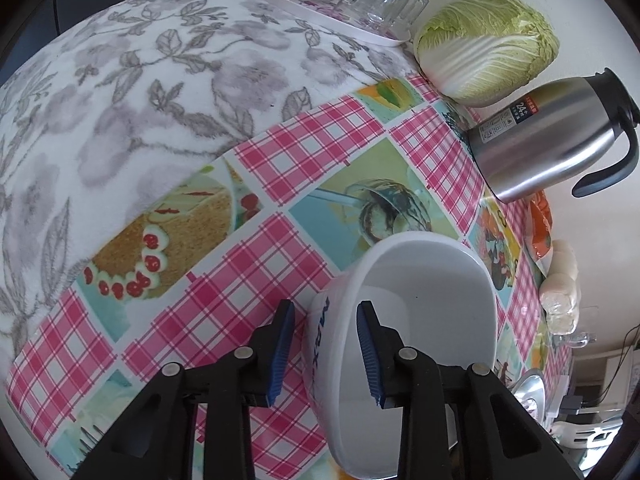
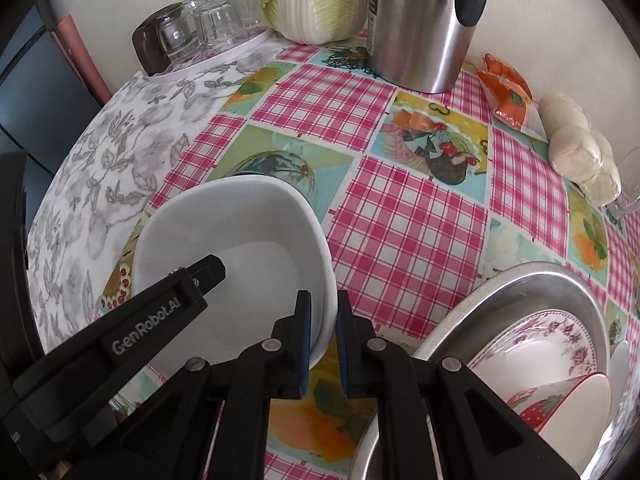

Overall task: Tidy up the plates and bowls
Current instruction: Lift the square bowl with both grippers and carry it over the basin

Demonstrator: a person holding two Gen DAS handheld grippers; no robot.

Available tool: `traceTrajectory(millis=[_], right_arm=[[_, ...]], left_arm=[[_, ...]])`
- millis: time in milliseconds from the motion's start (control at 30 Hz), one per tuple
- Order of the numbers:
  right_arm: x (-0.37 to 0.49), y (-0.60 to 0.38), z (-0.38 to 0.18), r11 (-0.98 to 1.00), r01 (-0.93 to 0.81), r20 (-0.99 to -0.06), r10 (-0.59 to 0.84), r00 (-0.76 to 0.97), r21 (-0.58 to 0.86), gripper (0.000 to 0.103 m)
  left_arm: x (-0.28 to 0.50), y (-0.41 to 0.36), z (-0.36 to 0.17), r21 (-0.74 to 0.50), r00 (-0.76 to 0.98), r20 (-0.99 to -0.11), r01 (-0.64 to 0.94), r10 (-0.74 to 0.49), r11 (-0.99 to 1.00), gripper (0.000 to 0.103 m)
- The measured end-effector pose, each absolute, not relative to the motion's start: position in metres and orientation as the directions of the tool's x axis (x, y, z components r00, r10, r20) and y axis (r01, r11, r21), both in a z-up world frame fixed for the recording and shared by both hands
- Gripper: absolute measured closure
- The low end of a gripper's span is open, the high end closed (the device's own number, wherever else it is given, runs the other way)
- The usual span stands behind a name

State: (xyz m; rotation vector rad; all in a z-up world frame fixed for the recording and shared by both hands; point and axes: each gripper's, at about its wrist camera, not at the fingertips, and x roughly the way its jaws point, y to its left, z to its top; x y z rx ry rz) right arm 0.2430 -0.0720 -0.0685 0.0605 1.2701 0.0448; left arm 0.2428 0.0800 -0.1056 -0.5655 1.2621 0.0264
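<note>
right gripper (image 2: 324,320): clamped on white bowl (image 2: 224,240) rim | left gripper (image 2: 200,276): inside bowl | steel basin (image 2: 552,280): floral plate (image 2: 536,344)

You can read "GenRobot.AI" on your left gripper (image 2: 156,330), "24" on the steel thermos label (image 1: 520,110), and sideways blue letters on the white bowl (image 1: 320,344).

- You are looking at a table (image 2: 404,216) wearing a pink-checked oilcloth with food pictures.
- A grey floral cloth (image 1: 120,92) is covering its left part.
- A white tray (image 2: 224,54) of upturned glasses is sitting on that cloth at the back.
- A cabbage (image 1: 488,44) and a steel jug (image 1: 556,136) are standing by the wall.
- An orange packet (image 2: 506,88) and a bag of pale buns (image 2: 580,152) are lying further right.
- A metal basin (image 2: 532,284) holding dishes is resting at the near right.
- Whether the white bowl (image 2: 240,248) is touching the oilcloth, you cannot tell.
</note>
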Motion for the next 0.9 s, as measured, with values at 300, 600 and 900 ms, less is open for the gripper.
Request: traceTrajectory(millis=[300,600,900], right_arm=[[0.248,-0.073,-0.079,0.995,0.034,-0.955,0.079,0.285,0.092,0.090],[0.245,-0.070,-0.086,0.994,0.039,-0.957,0.089,0.277,0.104,0.089],[0.236,-0.067,-0.081,0.993,0.027,-0.950,0.104,0.294,0.117,0.089]], left_arm=[[0.240,0.083,-0.104,-0.395,0.327,-0.900,-0.329,-0.289,0.858,0.068],[0.241,0.084,-0.104,-0.399,0.326,-0.899,-0.330,-0.293,0.856,0.068],[0.238,0.082,-0.103,-0.398,0.301,-0.903,-0.322,-0.306,0.859,0.068]])
